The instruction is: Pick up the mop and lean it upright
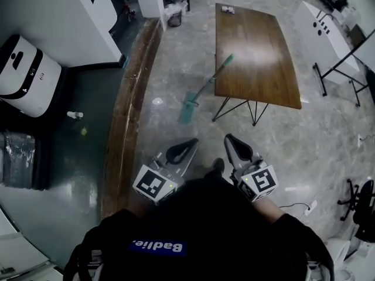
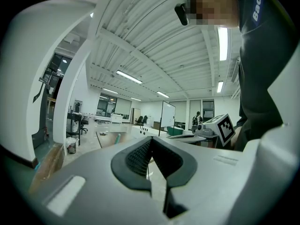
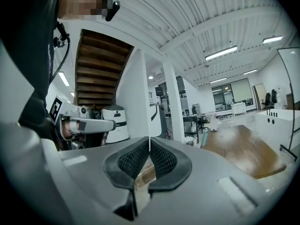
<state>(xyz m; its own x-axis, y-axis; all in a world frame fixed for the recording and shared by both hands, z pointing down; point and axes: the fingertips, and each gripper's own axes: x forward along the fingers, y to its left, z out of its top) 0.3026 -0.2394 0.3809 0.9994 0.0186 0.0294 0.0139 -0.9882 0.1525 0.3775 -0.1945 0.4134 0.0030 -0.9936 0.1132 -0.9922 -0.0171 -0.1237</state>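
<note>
In the head view a teal flat mop (image 1: 199,93) leans with its handle against the near-left edge of a wooden table (image 1: 252,51). Its head (image 1: 188,108) rests on the grey floor. Both grippers are held close to the person's body, well short of the mop. My left gripper (image 1: 190,143) is shut with nothing between its jaws, and so is my right gripper (image 1: 230,140). The left gripper view has the shut tips (image 2: 151,139) pointing level across the room, with the teal handle (image 2: 117,138) far off. From the right gripper view, the shut tips (image 3: 149,139) and the mop handle (image 3: 202,139) show by the table.
A long wooden kerb (image 1: 126,116) divides the grey floor from a dark floor at left, where a white machine (image 1: 23,69) and a small bottle (image 1: 74,115) stand. A bin (image 1: 174,17) sits at the back. White boards on stands (image 1: 328,28) and an office chair (image 1: 363,206) are at right.
</note>
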